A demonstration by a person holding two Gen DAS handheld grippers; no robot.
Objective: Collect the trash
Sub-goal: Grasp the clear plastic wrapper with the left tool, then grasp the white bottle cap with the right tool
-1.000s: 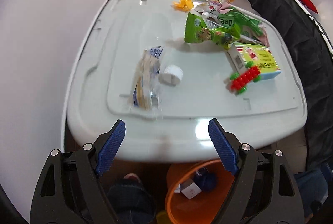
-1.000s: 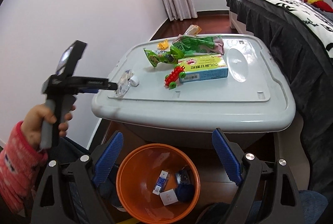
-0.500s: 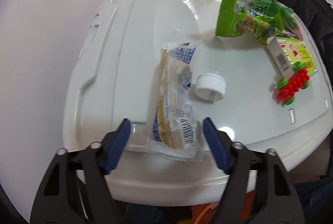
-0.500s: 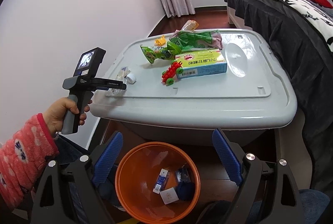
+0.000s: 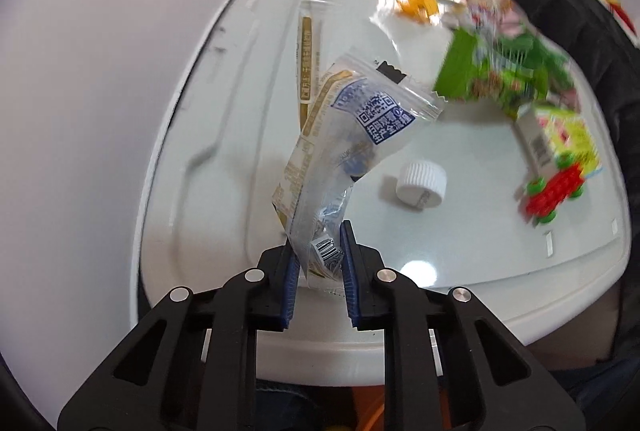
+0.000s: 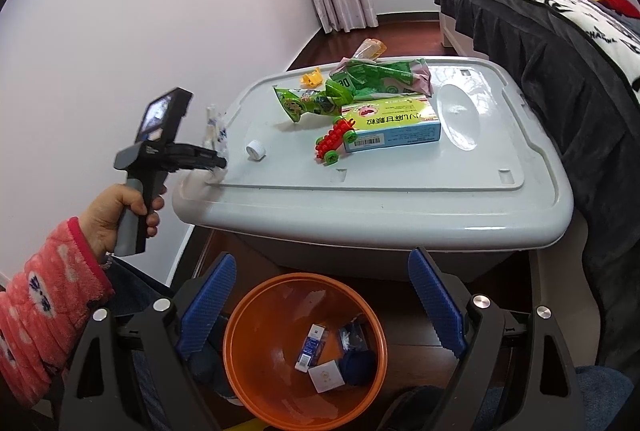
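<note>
A crumpled clear wrapper (image 5: 344, 143) with blue and gold print stands up from the grey lid (image 5: 224, 135). My left gripper (image 5: 318, 243) is closing on its lower end, both blue pads pressing the plastic. From the right wrist view the left gripper (image 6: 218, 163) sits at the lid's left edge, the wrapper (image 6: 214, 127) sticking up from it, a hand in a pink sleeve (image 6: 44, 311) on the handle. My right gripper (image 6: 322, 261) hangs open and empty over the orange bin (image 6: 240, 331), which has several scraps in it.
On the lid lie a white bottle cap (image 5: 422, 185), a red and green toy (image 5: 556, 191), a green-yellow carton (image 5: 556, 139), green snack bags (image 5: 500, 75), a yellow piece (image 5: 418, 5) and a thin gold-striped strip (image 5: 306, 59). A dark-skirted bed (image 6: 560, 31) borders the right side.
The left gripper came forward and down over the lid's near edge and shut on the clear wrapper, which now stands up off the lid. The right gripper kept still.
</note>
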